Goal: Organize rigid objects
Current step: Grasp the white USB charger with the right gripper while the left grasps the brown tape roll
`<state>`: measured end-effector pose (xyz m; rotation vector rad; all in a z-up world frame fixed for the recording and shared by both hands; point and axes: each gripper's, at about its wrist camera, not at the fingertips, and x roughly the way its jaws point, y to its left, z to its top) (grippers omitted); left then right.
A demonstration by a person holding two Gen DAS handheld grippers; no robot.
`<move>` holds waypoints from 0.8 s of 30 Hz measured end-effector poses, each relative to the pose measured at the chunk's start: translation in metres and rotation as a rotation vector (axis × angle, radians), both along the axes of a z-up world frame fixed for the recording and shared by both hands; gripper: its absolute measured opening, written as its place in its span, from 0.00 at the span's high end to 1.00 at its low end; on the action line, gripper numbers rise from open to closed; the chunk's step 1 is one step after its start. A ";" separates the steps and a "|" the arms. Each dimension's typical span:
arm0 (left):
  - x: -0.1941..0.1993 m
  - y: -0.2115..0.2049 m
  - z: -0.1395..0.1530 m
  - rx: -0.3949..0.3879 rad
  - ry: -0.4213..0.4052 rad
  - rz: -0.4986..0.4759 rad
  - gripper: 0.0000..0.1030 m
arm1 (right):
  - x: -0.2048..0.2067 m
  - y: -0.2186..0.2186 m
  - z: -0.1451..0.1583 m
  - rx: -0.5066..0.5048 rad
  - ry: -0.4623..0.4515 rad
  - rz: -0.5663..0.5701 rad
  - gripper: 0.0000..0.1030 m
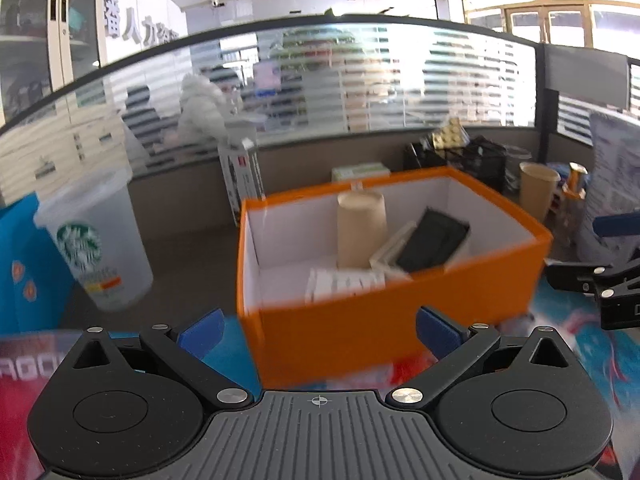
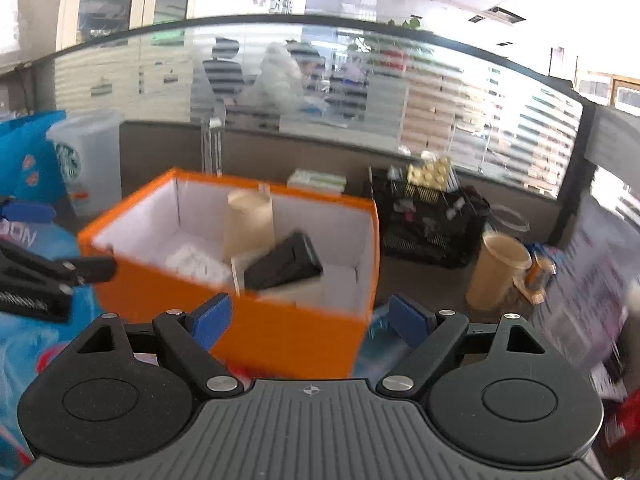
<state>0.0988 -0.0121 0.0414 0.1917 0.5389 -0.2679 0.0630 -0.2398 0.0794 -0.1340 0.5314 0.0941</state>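
An orange box [image 1: 360,332] with white inside stands on the desk ahead of both grippers; it also shows in the right wrist view [image 2: 280,336]. In it are an upturned brown paper cup [image 1: 362,228], a black flat case [image 1: 434,242] leaning on a cream piece, and a white ribbed part [image 1: 344,284]. My left gripper [image 1: 318,330] is open and empty just before the box's front wall. My right gripper [image 2: 310,318] is open and empty at the box's near right corner. Another brown paper cup [image 2: 498,270] stands right of the box.
A clear Starbucks cup [image 1: 96,240] stands at the left beside a blue bag [image 1: 24,272]. A black wire basket [image 2: 432,224] with clutter sits behind the box on the right. A glass partition [image 1: 320,80] runs along the back. Colourful printed sheets cover the desk.
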 end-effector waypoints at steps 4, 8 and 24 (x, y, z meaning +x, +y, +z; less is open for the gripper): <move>-0.015 0.006 -0.021 -0.023 0.065 -0.027 0.00 | -0.017 -0.011 -0.036 0.003 0.052 -0.011 0.20; -0.020 0.005 -0.041 -0.013 0.117 -0.006 0.00 | -0.016 -0.026 -0.059 0.084 0.087 -0.077 0.20; -0.029 -0.015 -0.070 -0.078 0.254 -0.001 0.00 | -0.002 -0.025 -0.098 0.101 0.130 -0.096 0.62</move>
